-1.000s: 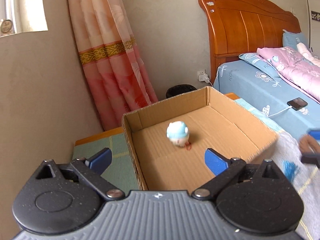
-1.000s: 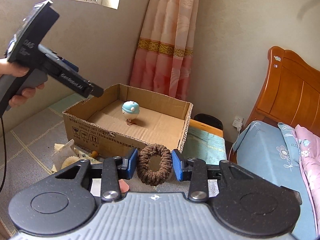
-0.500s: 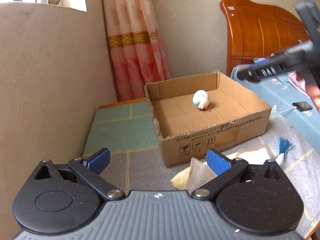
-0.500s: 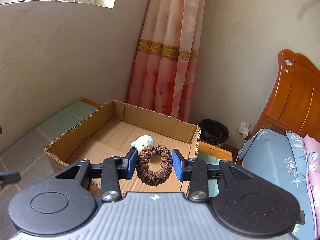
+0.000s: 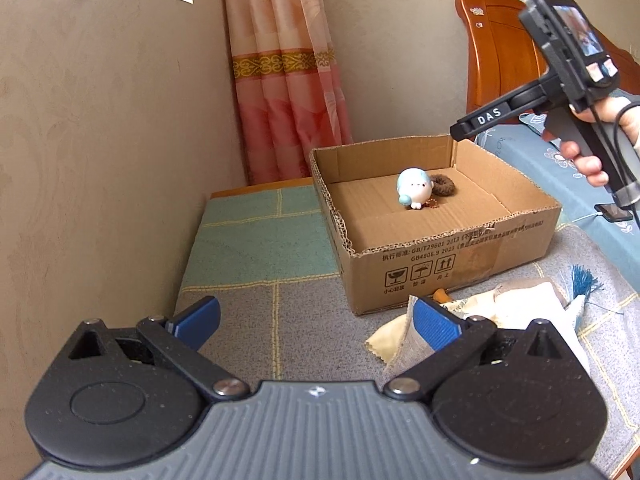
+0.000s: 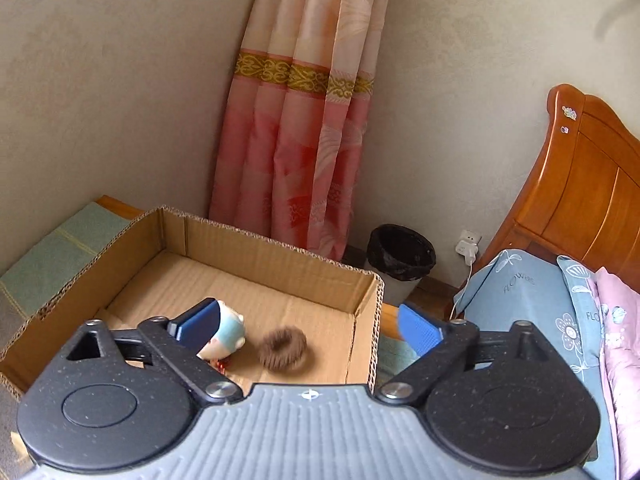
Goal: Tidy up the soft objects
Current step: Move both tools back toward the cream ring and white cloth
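Note:
An open cardboard box (image 5: pixel 448 256) stands on the mat; it also shows in the right wrist view (image 6: pixel 368 320). Inside lie a pale blue plush toy (image 5: pixel 414 189) (image 6: pixel 226 330) and a brown fuzzy hair ring (image 5: pixel 443 185) (image 6: pixel 283 348) beside it. My right gripper (image 6: pixel 308 326) is open and empty, held above the box; its body shows in the left wrist view (image 5: pixel 560 80). My left gripper (image 5: pixel 316 322) is open and empty, low over the mat in front of the box. A cream cloth pile (image 5: pixel 500 312) with a blue tassel (image 5: pixel 582 280) lies by the box's front.
A grey and green mat (image 5: pixel 260 240) covers the surface beside a beige wall. A pink curtain (image 6: pixel 304 128) hangs behind. A black bin (image 6: pixel 400 256) and a wooden bed (image 6: pixel 580 200) with blue bedding stand right. A phone (image 5: pixel 614 213) lies on the bed.
My right gripper has opened and the brown hair ring has dropped into the box beside the plush toy. My left gripper has drawn back from the box, staying open.

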Tool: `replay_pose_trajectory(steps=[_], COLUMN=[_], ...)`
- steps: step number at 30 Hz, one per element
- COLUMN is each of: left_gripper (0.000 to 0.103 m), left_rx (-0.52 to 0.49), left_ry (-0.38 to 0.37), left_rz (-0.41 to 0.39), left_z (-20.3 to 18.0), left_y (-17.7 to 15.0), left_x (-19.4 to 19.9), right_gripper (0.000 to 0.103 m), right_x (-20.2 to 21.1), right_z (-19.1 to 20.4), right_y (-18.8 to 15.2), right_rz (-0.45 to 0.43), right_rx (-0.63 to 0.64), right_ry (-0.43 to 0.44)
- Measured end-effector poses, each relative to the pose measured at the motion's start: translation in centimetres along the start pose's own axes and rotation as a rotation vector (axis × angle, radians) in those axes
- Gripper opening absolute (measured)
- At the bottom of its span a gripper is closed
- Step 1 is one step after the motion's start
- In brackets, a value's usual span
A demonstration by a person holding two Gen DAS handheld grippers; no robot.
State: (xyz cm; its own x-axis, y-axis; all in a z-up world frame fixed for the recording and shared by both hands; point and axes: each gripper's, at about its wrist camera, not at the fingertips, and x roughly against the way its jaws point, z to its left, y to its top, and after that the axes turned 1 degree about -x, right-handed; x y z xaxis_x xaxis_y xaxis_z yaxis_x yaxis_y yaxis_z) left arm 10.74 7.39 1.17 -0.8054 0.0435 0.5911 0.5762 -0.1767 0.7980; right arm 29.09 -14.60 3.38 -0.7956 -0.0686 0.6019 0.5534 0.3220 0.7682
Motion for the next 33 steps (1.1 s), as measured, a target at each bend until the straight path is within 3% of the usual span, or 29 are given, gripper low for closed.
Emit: replay_pose_trajectory(steps=[8,15,33], left_gripper=[0.102,0.102,0.102], left_rx=[-0.004,-0.040,-0.104], left_ry=[-0.025,-0.036,-0.090], left_rz=[0.017,0.019,0.085], left_z=[-0.3,-1.3,-4.2], left_y=[-0.6,-1.0,-2.4], left_x=[0.4,1.2,1.0], right_gripper=[0.103,0.103,0.103], right_x=[3.8,6.5,8.6], right_z=[0.4,0.6,1.1], right_y=[-1.8,-5.4,-15.5], right_rz=[-0.007,0.027,0.134], right_rx=[0.004,-0.036,-0.123], right_ry=[0.011,0.053,-0.016])
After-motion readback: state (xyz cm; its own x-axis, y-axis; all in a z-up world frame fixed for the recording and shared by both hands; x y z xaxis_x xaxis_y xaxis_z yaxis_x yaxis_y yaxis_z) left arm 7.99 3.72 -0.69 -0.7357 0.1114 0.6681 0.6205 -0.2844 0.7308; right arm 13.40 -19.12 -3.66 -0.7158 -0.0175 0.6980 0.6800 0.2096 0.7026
